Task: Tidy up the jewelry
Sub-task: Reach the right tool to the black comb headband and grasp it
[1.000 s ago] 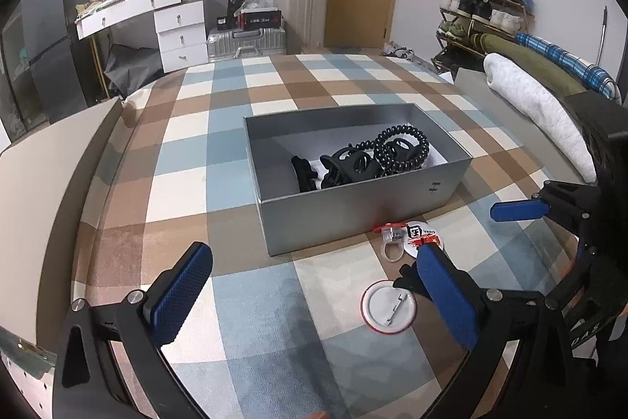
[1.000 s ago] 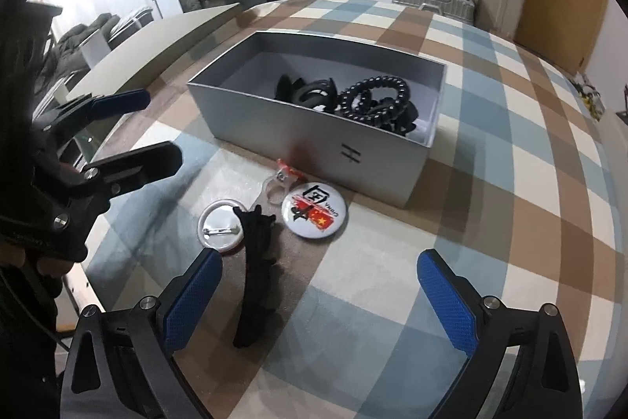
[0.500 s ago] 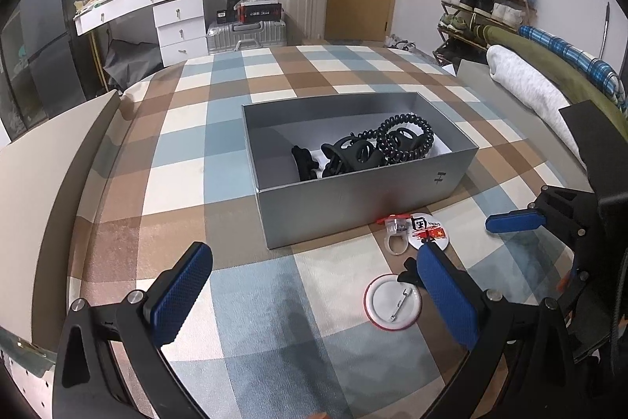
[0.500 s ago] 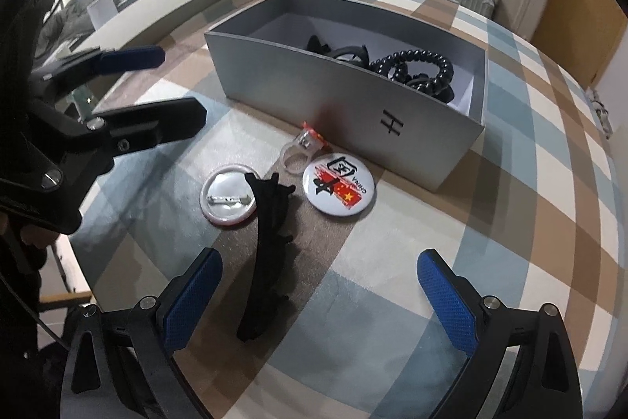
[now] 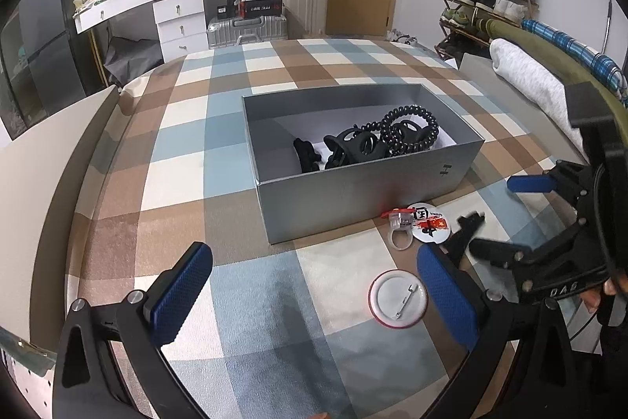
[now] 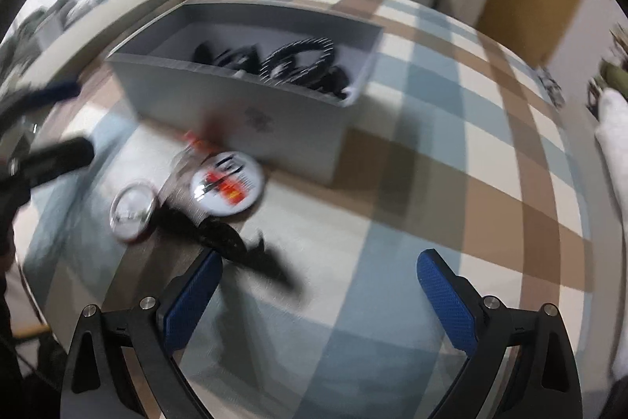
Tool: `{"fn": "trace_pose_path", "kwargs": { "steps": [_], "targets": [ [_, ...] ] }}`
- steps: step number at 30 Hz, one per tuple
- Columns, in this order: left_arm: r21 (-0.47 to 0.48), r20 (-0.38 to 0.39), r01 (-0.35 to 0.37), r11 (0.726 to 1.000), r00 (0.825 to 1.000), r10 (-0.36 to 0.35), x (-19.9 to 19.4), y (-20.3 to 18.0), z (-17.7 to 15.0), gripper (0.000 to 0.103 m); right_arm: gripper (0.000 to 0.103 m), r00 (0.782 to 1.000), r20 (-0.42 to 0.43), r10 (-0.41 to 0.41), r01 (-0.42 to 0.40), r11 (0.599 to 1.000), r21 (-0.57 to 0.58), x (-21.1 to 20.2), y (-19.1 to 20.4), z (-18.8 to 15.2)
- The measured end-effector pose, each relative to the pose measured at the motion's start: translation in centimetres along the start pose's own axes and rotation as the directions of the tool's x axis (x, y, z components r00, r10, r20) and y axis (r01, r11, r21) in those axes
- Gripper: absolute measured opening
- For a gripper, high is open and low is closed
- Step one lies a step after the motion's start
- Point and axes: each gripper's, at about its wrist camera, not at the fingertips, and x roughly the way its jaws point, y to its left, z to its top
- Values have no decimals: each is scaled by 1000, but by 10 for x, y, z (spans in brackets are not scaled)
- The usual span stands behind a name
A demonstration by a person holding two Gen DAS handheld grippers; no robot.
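Note:
A grey open box (image 5: 353, 191) on the checked cloth holds black hair clips and a black coil band (image 5: 410, 128). In front of it lie a clear ring (image 5: 400, 228), a printed badge (image 5: 429, 222), a face-down badge (image 5: 397, 299) and a long black hair clip (image 5: 465, 230). My left gripper (image 5: 314, 289) is open and empty, hovering near the face-down badge. My right gripper (image 6: 314, 295) is open and empty, low over the cloth with the black clip (image 6: 235, 246) by its left finger. The right wrist view is blurred; it shows the box (image 6: 235, 97) and the printed badge (image 6: 225, 183).
The table's left edge meets a beige panel (image 5: 35, 160). A rolled white towel (image 5: 530, 81) and green roll lie at the right. Beyond the table stand a white dresser (image 5: 176, 18), suitcases and a shoe rack.
My right gripper has dropped lower and swung towards the black hair clip, blurring its view. My left gripper has shifted slightly; the objects on the cloth have stayed put.

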Motion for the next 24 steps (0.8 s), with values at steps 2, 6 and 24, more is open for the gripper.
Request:
{"fn": "trace_pose_path", "kwargs": {
  "steps": [2,6,24],
  "targets": [
    [4,-3,-2,1000,1000,2,0,-1,-1,101,101,1000,10,16,-16,1000,-3,-3,-1,1],
    [10,-9,0,1000,1000,0,0,-3,-2,102,101,994,17,110,-109,994,-30,-8,6,2],
    [19,-31,15,1000,999,-14,4,-6,-4,101,101,973,-7,230,-230,971,-59,0,37,-3]
  ]
}}
